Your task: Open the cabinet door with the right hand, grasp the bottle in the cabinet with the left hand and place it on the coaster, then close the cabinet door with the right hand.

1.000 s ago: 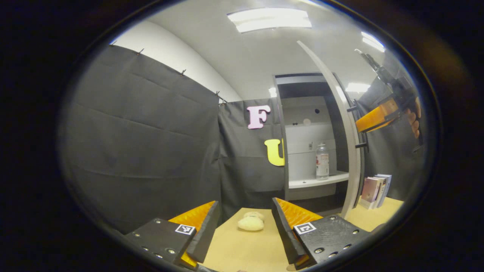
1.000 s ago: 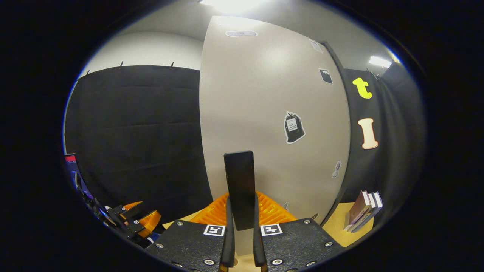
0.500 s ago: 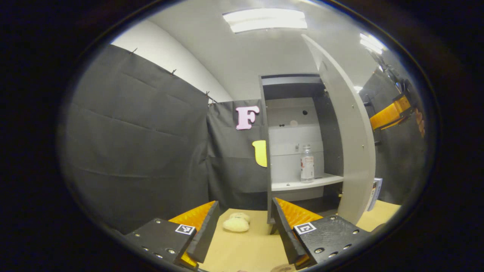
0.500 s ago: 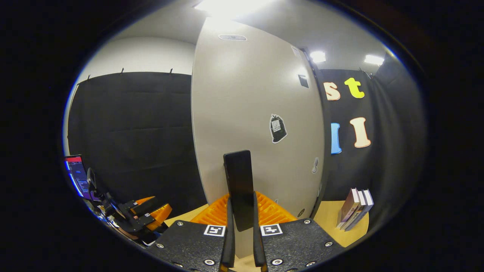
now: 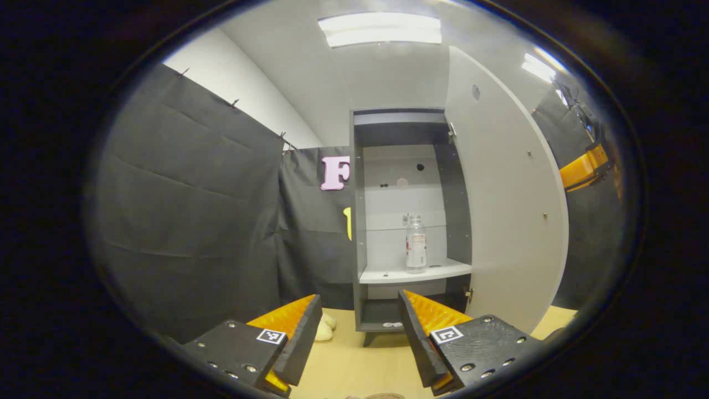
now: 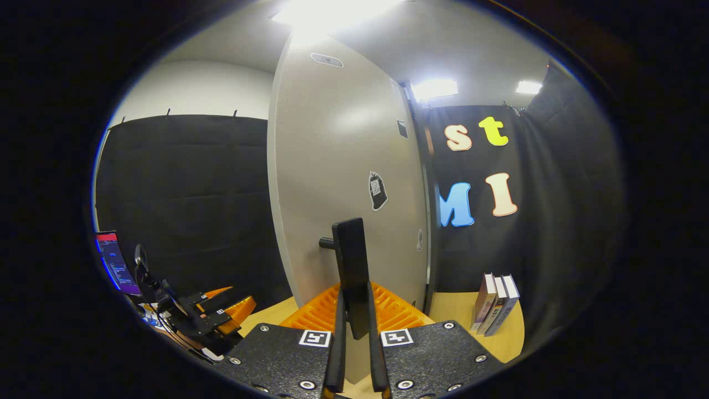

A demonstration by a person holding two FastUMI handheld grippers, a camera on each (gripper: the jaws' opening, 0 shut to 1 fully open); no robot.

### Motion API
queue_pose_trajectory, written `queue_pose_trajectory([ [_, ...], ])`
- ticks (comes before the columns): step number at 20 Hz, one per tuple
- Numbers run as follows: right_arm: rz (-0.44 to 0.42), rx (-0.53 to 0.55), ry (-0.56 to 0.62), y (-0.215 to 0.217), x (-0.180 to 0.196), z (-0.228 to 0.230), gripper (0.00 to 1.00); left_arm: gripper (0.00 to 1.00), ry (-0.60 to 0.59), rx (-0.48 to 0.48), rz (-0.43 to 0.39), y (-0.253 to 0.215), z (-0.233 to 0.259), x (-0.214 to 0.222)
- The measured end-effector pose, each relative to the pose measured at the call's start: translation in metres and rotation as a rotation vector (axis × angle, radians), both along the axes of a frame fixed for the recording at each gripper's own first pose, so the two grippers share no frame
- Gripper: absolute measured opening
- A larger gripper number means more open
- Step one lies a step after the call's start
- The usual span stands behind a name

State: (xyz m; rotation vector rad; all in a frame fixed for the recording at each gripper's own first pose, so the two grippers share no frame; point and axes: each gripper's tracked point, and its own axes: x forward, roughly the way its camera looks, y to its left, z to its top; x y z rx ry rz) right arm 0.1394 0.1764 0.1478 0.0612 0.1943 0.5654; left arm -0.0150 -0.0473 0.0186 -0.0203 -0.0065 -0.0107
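The grey cabinet stands open, and a clear bottle with a red-and-white label is upright on its white shelf. The pale door is swung out to the right. My left gripper is open and empty, low over the table and well short of the cabinet. In the right gripper view my right gripper is shut on the black door handle, which sticks out from the door. The left gripper shows at lower left there. The right gripper shows past the door's edge.
A cream plush toy lies on the wooden table left of the cabinet's foot. Three books stand on the table beyond the door's hinge side. A lit screen sits far left. Black cloth walls close in the booth.
The door has swung farther open with my right gripper still holding its handle. The cabinet's inside and the bottle have slid towards the middle of the left gripper view.
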Motion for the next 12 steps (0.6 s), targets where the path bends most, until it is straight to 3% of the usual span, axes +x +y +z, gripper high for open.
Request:
queue_pose_trajectory([
  [6,-0.101,-0.059,-0.029,-0.047,0.016,-0.009,0.18,0.79,0.028,-0.004,-0.009,-0.028,0.000,0.004],
  [9,-0.066,-0.018,-0.002,-0.048,0.014,-0.014,0.17,0.79,0.023,0.016,-0.020,-0.039,0.010,0.016],
  [10,-0.050,-0.009,-0.001,-0.046,0.010,-0.014,0.17,0.84,0.019,0.022,-0.026,-0.043,0.014,0.023],
  [12,-0.053,-0.012,-0.025,-0.054,0.006,-0.011,0.17,0.79,0.015,0.025,-0.049,-0.054,0.018,0.037],
])
